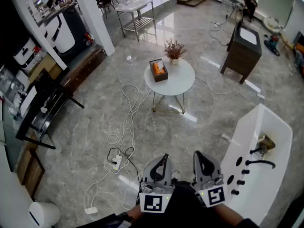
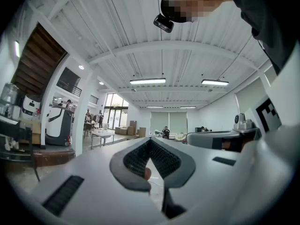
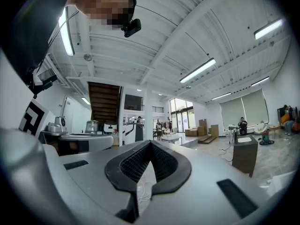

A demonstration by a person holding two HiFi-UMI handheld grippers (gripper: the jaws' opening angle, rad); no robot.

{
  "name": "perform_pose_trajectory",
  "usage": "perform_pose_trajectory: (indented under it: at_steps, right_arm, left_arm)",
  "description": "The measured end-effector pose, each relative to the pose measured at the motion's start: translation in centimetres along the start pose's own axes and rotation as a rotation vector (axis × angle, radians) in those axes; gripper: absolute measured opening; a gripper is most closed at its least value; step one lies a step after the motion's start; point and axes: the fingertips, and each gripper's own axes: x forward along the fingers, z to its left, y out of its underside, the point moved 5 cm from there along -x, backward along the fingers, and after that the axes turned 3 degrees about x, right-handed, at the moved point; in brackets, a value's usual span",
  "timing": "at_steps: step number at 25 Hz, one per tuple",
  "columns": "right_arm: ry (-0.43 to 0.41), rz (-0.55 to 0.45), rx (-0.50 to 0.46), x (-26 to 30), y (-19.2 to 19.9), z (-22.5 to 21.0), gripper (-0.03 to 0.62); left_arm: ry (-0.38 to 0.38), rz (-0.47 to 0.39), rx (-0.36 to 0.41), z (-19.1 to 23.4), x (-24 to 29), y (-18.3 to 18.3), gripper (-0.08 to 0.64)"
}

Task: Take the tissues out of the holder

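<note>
Jaws first: both pairs are closed tip to tip with nothing caught in them. The left gripper [image 2: 150, 142] and the right gripper [image 3: 150, 143] each show just a thin wedge of floor between the ribbed pads. In the left gripper view there's a tiny reddish blob in that wedge, and honestly I can't tell what it is.

From the head view, the two grippers sit side by side at the bottom, left [image 1: 164, 157] and right [image 1: 197, 155], pointing level out over the marble floor. The arms behind them are mostly chopped off by the frame edge.

The tissue holder [image 1: 158, 71] is a dark open box well away from both grippers, sitting on the small round white desk [image 1: 179, 82], just beside a dried plant [image 1: 174, 49]. Something orange and a bit of white shows inside it, but it's too small to make out the tissues properly. Loose cables [image 1: 124, 127] trail across the floor in between. A white basin [image 1: 266, 127] with black taps is cut off on the right.
</note>
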Motion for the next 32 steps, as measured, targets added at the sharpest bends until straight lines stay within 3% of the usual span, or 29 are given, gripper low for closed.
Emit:
perform_pose_trajectory:
  at_steps: [6,13,18,23,32]
  right_arm:
    - [0.036,-0.010,0.038,-0.6,0.1,-1.2,0.006]
    - [0.072,-0.012,0.125,-1.9,1.7,-3.0,0.006]
    - [0.047,-0.056,0.102,-2.1,1.5,-2.8,0.006]
    - [0.069,0.025,0.101,-2.1,2.4,-3.6,0.006]
    - [0.158,-0.007,0.138,-1.4,1.6,-8.3,0.006]
  left_arm:
    - [-0.074,0.034,-0.015,0.5,0.1,0.1,0.000]
    - [-0.206,0.000,0.014,3.8,-1.2,-0.5,0.000]
    - [-0.275,-0.011,0.028,4.8,-1.4,-0.8,0.000]
    - [-0.255,0.003,0.014,4.1,-0.5,-0.3,0.000]
    - [-0.212,-0.019,0.019,3.1,3.0,-0.5,0.000]
